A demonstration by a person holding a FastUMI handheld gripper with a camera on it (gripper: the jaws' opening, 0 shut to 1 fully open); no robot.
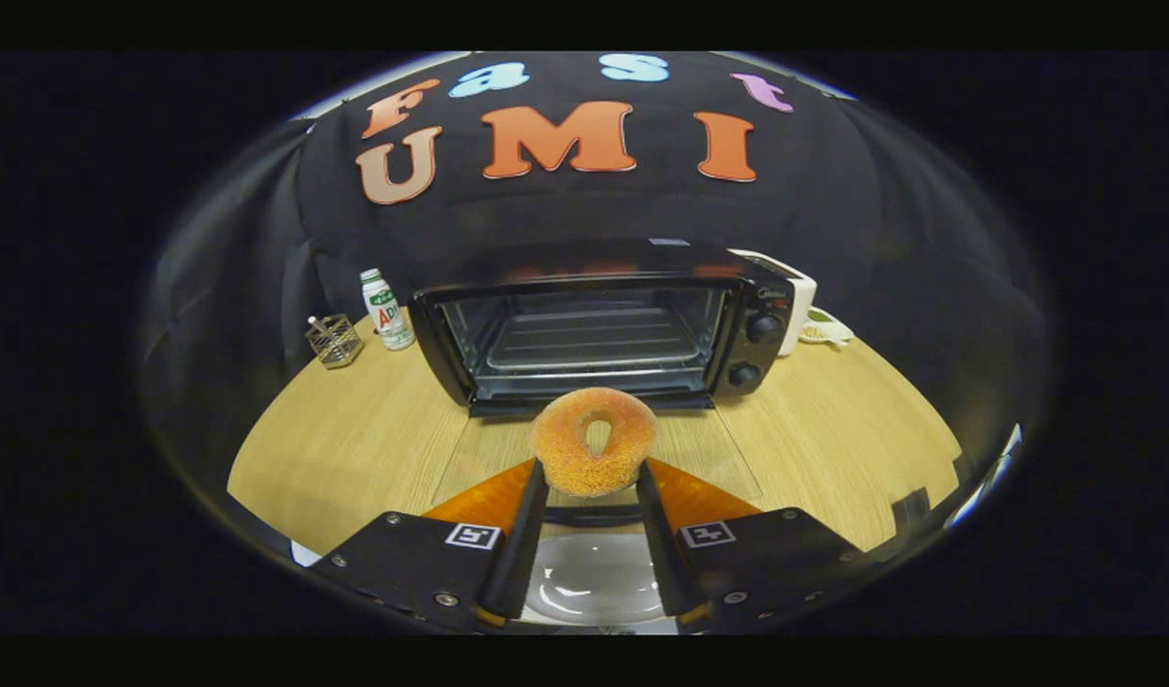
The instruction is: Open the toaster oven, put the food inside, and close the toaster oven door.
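A black toaster oven (765, 305) stands at the back of the wooden table, beyond my fingers. Its glass door (699, 448) is folded down flat towards me, and the wire rack (589, 339) inside is bare. An orange sugared doughnut (594, 453) is held upright above the lowered door, just in front of the oven's mouth. My gripper (592, 482) is shut on the doughnut, one finger pressing each side of its lower half. A white plate (594, 577) lies on the table beneath the fingers.
Left of the oven stand a white bottle with a green label (386, 310) and a small wire basket (334, 341). A white appliance (794, 296) and a small dish (825, 329) sit behind the oven's right side. Bare tabletop (355, 448) lies either side of the door.
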